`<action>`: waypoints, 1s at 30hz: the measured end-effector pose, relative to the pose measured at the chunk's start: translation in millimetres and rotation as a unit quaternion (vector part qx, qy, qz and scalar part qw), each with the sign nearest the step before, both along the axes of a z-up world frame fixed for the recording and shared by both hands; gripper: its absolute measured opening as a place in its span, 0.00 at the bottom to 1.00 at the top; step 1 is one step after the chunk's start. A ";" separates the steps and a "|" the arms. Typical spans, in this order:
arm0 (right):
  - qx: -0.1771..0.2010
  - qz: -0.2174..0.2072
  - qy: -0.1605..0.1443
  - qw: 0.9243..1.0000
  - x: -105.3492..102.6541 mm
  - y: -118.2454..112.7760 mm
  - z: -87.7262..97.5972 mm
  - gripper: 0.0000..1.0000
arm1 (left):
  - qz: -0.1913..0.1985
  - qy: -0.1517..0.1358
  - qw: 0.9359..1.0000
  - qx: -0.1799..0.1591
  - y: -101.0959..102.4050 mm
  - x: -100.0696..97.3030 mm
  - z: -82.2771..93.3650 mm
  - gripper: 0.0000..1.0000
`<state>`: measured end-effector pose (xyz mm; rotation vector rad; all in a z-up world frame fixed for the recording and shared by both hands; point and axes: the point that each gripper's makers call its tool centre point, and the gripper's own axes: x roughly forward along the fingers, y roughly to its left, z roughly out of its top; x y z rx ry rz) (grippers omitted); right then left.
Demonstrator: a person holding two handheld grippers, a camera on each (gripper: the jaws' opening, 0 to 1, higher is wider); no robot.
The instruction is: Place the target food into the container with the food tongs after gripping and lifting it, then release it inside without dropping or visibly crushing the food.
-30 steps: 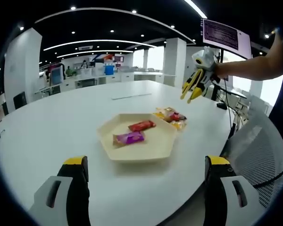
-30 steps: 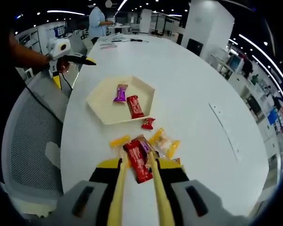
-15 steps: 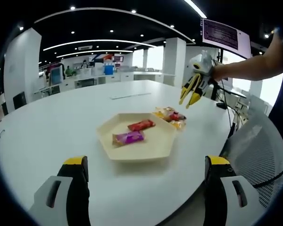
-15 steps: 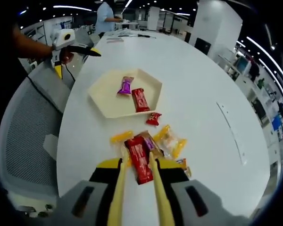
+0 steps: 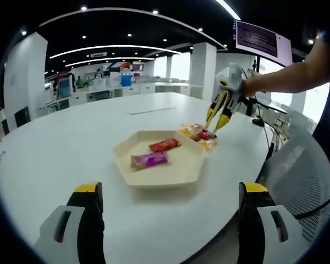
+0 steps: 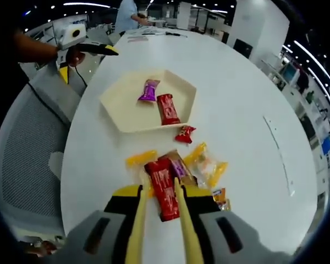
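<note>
Tongs over the snack pile

The right tool (image 6: 159, 190) grips a red bar (image 6: 163, 187) in yellow tongs (image 6: 136, 231); the tray (image 6: 124, 113) lies at 12 o'clock. The left tool (image 5: 168, 203) stands open above the counter (image 5: 55, 148).

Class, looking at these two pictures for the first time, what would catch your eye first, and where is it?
The red snack packet between the right gripper's yellow tongs, above a heap of wrapped snacks. Beyond it, the cream hexagonal tray on the white table holds a purple packet and a red bar.
</note>
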<state>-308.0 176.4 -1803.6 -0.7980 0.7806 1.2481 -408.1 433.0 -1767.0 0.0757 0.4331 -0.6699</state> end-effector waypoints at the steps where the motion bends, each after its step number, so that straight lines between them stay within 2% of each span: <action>1: -0.001 0.000 0.000 1.000 0.4 -0.3 -0.6 0.27 | 0.000 0.001 1.000 0.001 0.1 -0.1 -0.3 1.00; 6: -0.007 -0.004 0.008 1.000 3.8 -5.3 -5.4 0.27 | -0.006 0.003 1.000 0.003 -1.8 -1.1 -1.8 1.00; 10: -0.027 0.012 0.004 1.000 0.4 -6.9 -12.4 0.27 | -0.001 0.001 1.000 -0.003 -0.9 -0.4 -0.2 1.00; 16: -0.039 0.013 0.008 0.999 3.2 -5.4 -19.8 0.27 | 0.001 0.002 1.000 -0.007 -1.2 -0.5 1.0 1.00; 23: -0.041 0.004 0.011 0.999 9.4 -5.9 -16.5 0.26 | 0.003 0.002 1.000 -0.009 -1.1 0.0 1.9 1.00; 26: -0.059 -0.022 0.021 0.998 11.5 -12.0 -19.5 0.25 | 0.004 0.001 1.000 -0.009 -0.6 0.2 1.9 1.00; 30: -0.056 -0.056 0.036 0.996 13.3 -12.1 -18.3 0.25 | 0.004 0.001 1.000 -0.009 0.3 0.9 1.1 1.00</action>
